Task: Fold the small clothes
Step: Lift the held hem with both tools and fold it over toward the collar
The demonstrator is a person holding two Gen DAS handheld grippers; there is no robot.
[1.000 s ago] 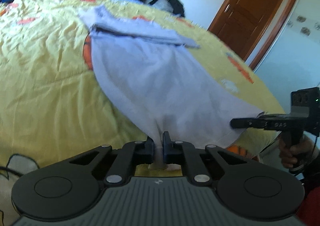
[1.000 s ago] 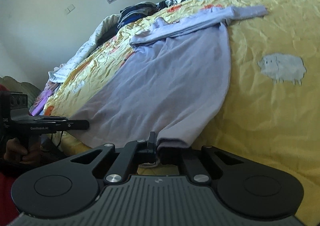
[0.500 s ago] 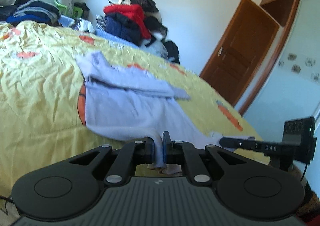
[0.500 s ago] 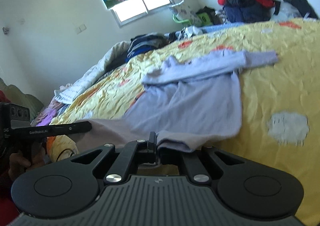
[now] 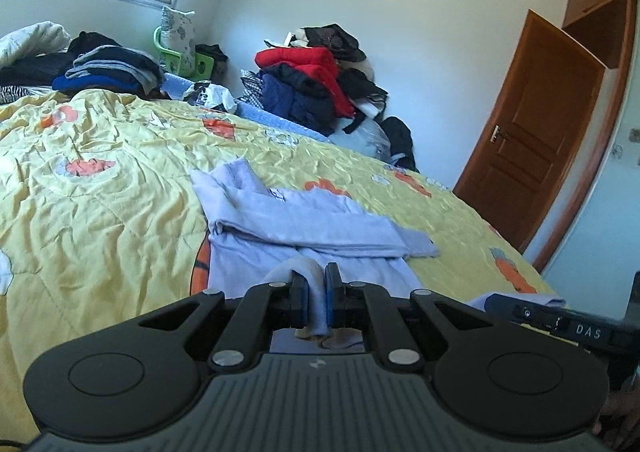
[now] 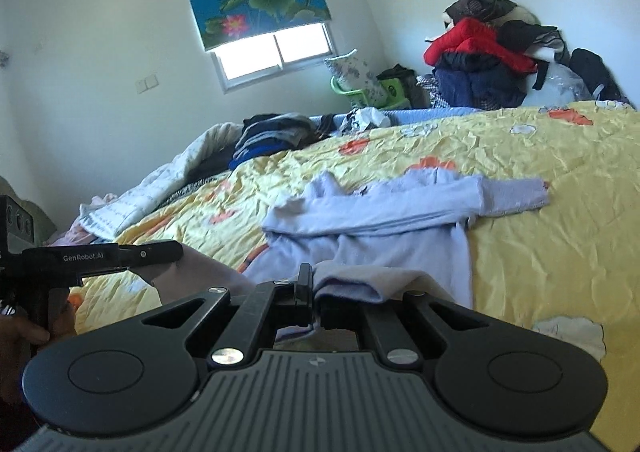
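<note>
- While both grippers keep their hold on the hem, the view in both wrist cameras has tipped up from a second ago: more wall, window and door show, and the lavender top point(image 5: 304, 228) looks far shorter on the yellow bedspread point(image 5: 100, 212).
- The left gripper point(image 5: 317, 302) is clamped on one corner of the hem; a strip of cloth runs down between its pads.
- The right gripper point(image 6: 314, 302) is pinched tight on the other corner, with the fabric bunching over its right finger.
- The top's lower half, spread flat a second ago, now rises off the bed toward the grippers, while the shoulders and the crossed sleeves point(image 6: 400, 208) stay lying on the bedspread.
- By my reading, this is the start of the bottom-to-top fold: the hem is up and should next travel forward over the sleeves.
- Even height between the two corners matters, or the fold line will likely skew.
</note>
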